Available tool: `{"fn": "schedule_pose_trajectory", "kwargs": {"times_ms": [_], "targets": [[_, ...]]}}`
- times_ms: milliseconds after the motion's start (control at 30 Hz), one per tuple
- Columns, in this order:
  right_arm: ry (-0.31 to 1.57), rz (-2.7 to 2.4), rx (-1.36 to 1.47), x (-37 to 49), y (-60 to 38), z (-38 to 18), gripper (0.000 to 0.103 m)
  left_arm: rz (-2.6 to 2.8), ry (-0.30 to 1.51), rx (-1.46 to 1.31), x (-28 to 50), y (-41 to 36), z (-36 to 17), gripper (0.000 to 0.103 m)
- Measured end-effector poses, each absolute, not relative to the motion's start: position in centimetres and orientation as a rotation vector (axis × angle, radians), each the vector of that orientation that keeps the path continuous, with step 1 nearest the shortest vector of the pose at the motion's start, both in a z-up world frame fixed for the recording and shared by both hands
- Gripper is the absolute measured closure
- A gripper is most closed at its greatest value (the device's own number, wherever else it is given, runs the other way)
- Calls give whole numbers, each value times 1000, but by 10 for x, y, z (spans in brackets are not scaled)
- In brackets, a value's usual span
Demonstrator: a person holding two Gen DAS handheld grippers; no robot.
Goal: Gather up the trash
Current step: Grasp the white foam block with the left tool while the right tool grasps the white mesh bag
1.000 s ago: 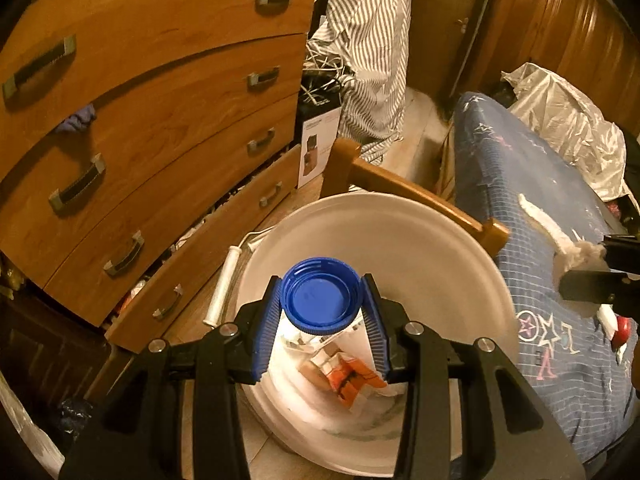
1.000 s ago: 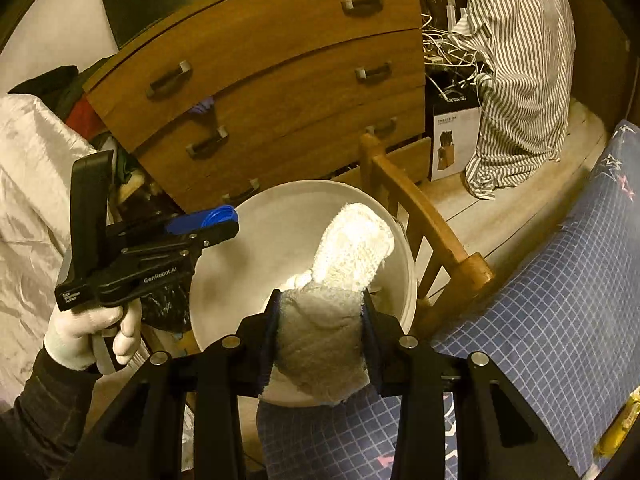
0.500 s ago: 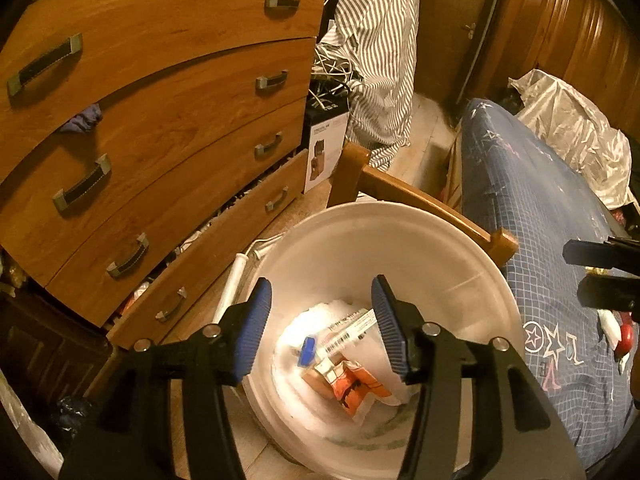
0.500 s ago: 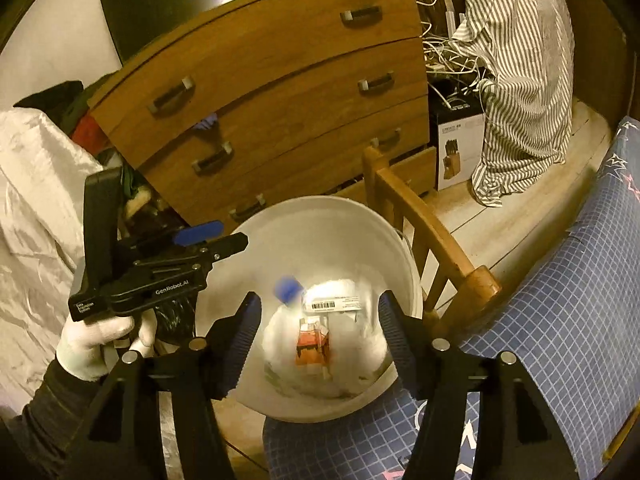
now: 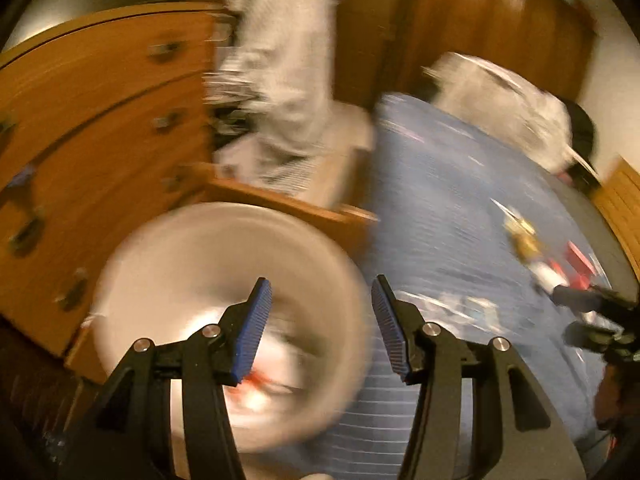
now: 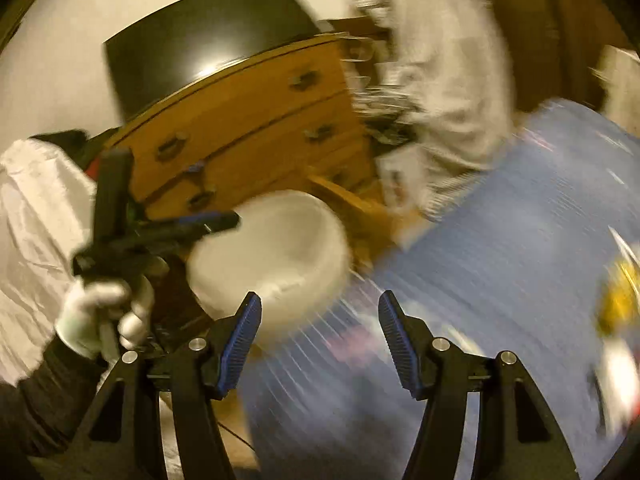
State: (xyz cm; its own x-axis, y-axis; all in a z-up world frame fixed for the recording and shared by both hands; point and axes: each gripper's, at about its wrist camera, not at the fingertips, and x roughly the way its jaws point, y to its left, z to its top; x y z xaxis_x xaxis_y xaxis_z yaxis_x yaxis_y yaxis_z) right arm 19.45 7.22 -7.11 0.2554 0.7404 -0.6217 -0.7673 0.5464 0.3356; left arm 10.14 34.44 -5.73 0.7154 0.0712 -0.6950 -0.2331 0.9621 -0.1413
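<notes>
Both views are motion-blurred. The white round bin stands beside the blue bed, with red and white trash blurred at its bottom; it also shows in the right wrist view. My left gripper is open and empty above the bin's right rim. My right gripper is open and empty over the bed edge. More trash lies on the blue bed cover: a yellow wrapper and red-and-white bits, also at the right of the right wrist view.
A wooden chest of drawers stands left of the bin. A wooden chair with striped cloth is behind it. The blue checked bed fills the right. White plastic lies at its far end.
Both grippers have swung right, away from over the bin toward the bed. A second ago the left held a blue-capped bottle and the right a white cloth; both were dropped into the bin.
</notes>
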Motion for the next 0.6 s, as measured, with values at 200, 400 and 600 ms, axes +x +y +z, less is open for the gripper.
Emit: {"fn": "schedule_pose_trajectory", "kwargs": {"times_ms": [200, 400, 600], "targets": [[845, 652, 161, 195, -136, -121, 41, -107, 847, -137, 152, 190, -100, 48], [815, 416, 251, 211, -268, -142, 42, -234, 859, -136, 212, 95, -109, 42], [816, 378, 315, 230, -322, -163, 42, -165, 940, -146, 305, 60, -123, 40]]}}
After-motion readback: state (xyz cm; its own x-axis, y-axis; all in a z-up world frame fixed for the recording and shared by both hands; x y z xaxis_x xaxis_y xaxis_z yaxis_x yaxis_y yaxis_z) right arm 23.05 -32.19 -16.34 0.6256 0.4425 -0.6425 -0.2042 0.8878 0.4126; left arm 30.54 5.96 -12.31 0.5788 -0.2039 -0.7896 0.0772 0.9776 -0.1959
